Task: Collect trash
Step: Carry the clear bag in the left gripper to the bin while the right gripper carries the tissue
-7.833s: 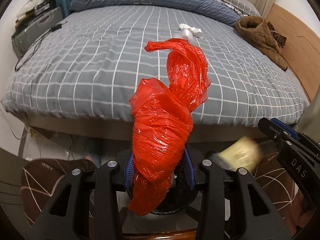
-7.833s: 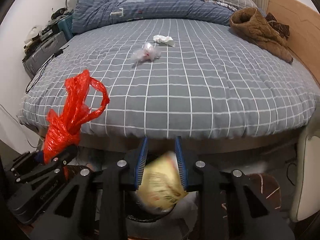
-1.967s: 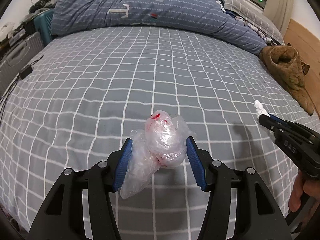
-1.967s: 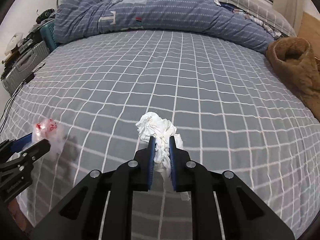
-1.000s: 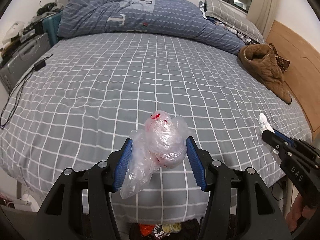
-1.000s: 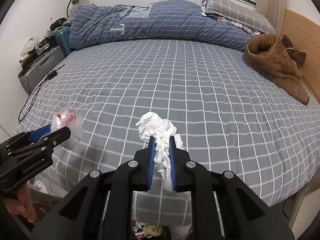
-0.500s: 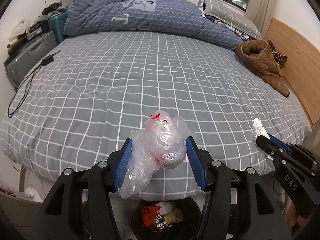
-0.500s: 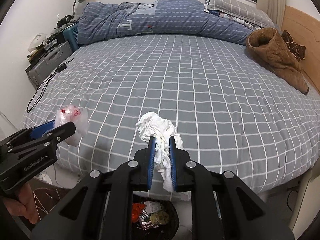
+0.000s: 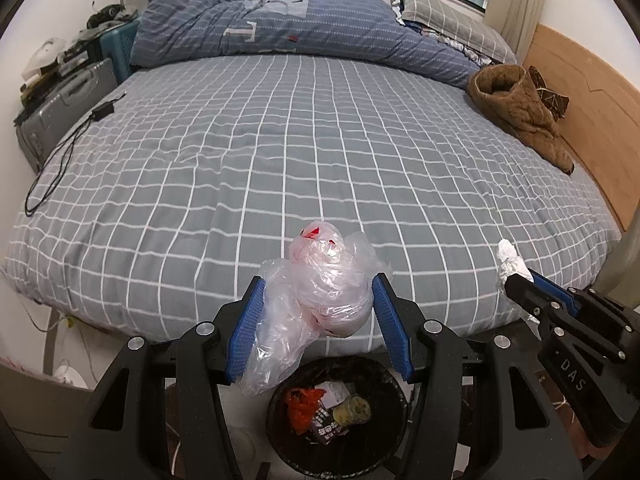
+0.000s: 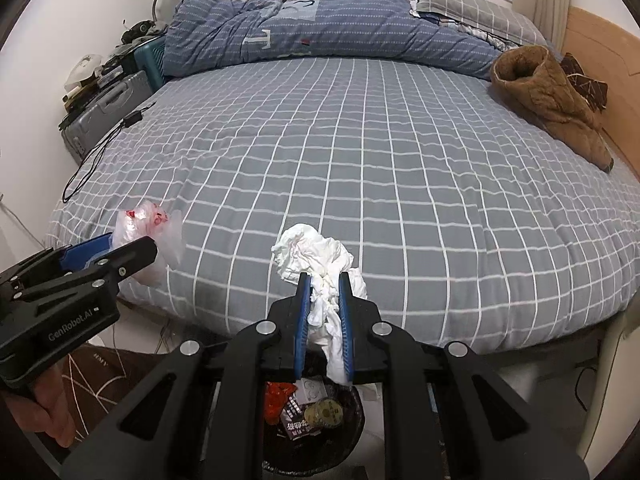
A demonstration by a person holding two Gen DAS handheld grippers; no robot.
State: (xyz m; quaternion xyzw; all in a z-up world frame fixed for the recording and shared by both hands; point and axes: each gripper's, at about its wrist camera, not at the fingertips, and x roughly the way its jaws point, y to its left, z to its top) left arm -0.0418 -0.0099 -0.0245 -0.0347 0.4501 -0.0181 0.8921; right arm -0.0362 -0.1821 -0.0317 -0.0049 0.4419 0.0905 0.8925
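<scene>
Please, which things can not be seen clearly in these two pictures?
- Trash bin: in both views the tool fingers cover its sides; the bottom edge cuts it off.
- Label text on wrappers in the bin: too small.
- Inside the clear plastic bag held by the left tool: crumpled film hides it.
- Lower tissue wad: hidden between right tool fingers.

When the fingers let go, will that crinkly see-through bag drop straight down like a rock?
Probably not. The clear plastic bag looks thin and crumpled, so likely very light and drifty. Its loose tail droops limply below the left gripper, suggesting floppiness. It may flutter toward the bin and puff open.
</scene>
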